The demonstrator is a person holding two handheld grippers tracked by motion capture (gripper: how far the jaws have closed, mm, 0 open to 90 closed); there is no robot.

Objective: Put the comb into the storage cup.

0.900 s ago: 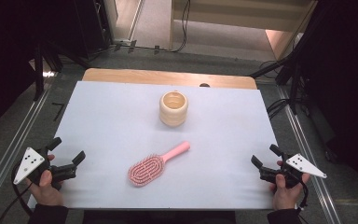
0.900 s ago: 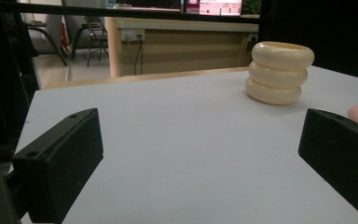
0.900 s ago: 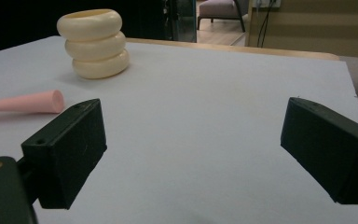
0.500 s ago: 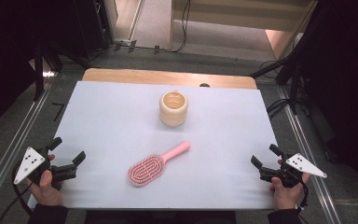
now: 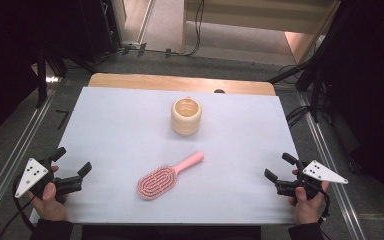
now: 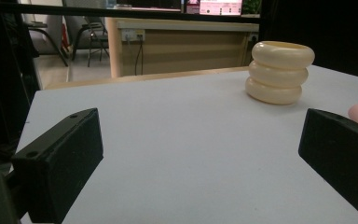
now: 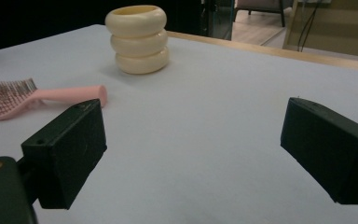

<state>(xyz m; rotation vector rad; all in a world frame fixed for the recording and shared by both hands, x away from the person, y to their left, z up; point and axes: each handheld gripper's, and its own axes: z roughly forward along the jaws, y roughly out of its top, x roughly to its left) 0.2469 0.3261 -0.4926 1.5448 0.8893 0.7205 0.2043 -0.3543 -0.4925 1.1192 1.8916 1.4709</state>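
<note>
At the near corners of the white tabletop (image 5: pixel 130 125) I held both grippers, left (image 5: pixel 73 167) and right (image 5: pixel 279 168), jaws spread and empty. Between them lay the pink plastic hairbrush (image 5: pixel 166 177), before the cream ribbed cup (image 5: pixel 186 116); a slanted reach risked skidding its slim handle away.

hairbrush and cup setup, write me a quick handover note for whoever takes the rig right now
Left gripper: open, holding nothing, at the near left corner of the white table.
Right gripper: open, holding nothing, at the near right edge.
Pink hairbrush: lies flat near the table's middle front, bristles up, handle pointing toward the far right, apart from both grippers.
Cream ribbed cup: upright behind the brush, toward the far side; nothing visible inside it.
Done: nothing yet; both things untouched.
Left: probably pick up the hairbrush and stand it in the cup.
</note>
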